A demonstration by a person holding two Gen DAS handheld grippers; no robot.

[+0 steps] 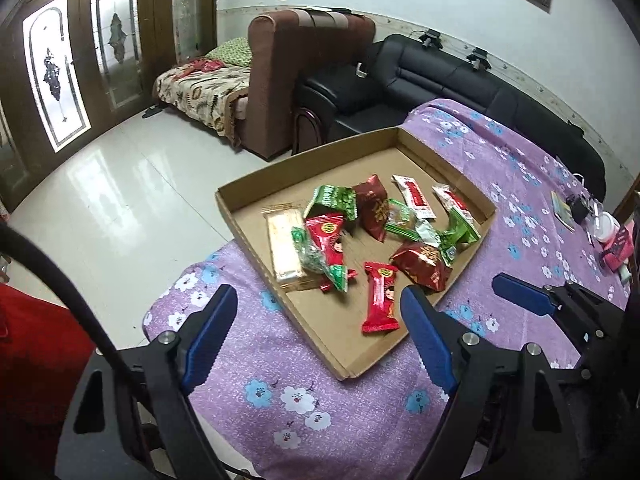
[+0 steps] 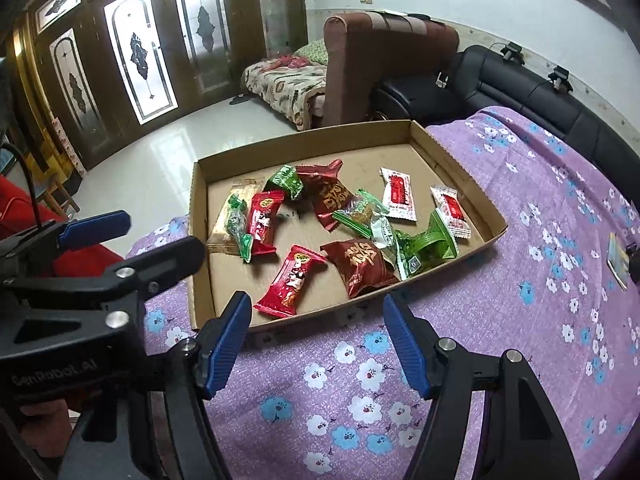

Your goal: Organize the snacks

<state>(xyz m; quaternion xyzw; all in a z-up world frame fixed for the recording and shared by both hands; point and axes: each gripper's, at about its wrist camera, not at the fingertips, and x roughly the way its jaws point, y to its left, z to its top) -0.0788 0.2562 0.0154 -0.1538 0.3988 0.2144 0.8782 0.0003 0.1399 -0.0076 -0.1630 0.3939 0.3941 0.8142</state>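
A shallow cardboard tray (image 1: 348, 364) (image 2: 200, 304) lies on the purple flowered tablecloth and holds several snack packets in red, dark red, green and white wrappers. A red bar packet (image 1: 379, 298) (image 2: 291, 281) lies nearest the front rim. A dark red pouch (image 1: 422, 266) (image 2: 360, 265) lies beside it. My left gripper (image 1: 320, 302) is open and empty, hovering just before the tray's near corner. My right gripper (image 2: 318, 312) is open and empty, just before the tray's front rim. The right gripper's fingers (image 1: 520, 292) show at the right of the left wrist view.
The table (image 2: 520, 300) carries a booklet (image 1: 562, 210) and small items at its far right. A black sofa (image 1: 460, 76), a brown armchair (image 1: 280, 80) and a tiled floor (image 1: 120, 184) lie beyond the table. The left gripper's fingers (image 2: 96, 226) show left in the right wrist view.
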